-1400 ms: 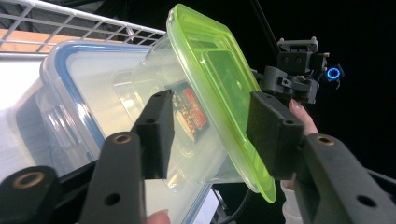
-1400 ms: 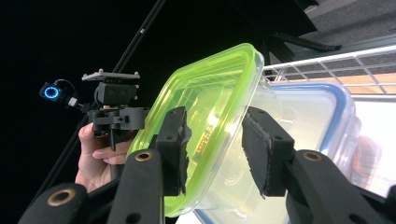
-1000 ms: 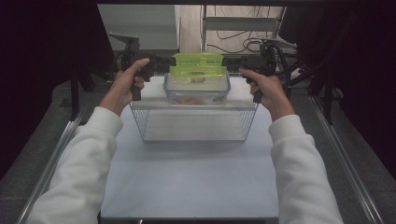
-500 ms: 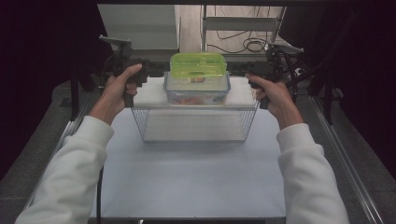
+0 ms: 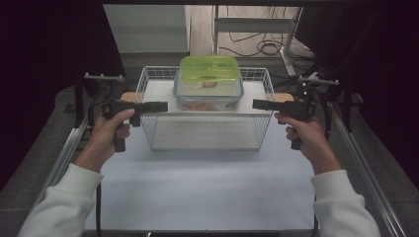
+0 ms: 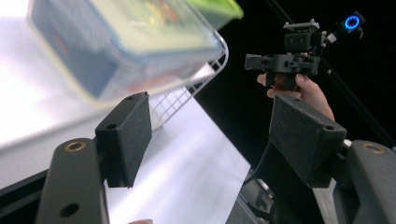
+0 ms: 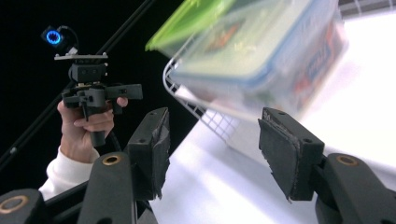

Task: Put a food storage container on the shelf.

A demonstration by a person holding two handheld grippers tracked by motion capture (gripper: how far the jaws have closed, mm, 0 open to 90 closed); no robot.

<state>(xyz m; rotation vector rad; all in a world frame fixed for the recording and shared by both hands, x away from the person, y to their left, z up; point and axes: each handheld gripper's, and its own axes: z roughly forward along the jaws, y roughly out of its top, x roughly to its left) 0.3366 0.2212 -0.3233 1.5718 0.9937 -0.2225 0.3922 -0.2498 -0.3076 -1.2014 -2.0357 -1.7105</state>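
Both the left gripper (image 5: 160, 105) and right gripper (image 5: 258, 104) hang wide-jawed and empty, flanking the wire basket (image 5: 148, 129) that bears the stacked containers (image 5: 208, 83), seemingly poised to grip its sides

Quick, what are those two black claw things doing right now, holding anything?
Left gripper: jaws open, holding nothing, beside the white wire basket.
Right gripper: jaws open, holding nothing, at the basket's other side.

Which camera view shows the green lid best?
The high view: the whole green lid shows sharp from above, on the stacked box in the wire basket. The left gripper view catches a blurred corner; the right gripper view shows its blurred edge.
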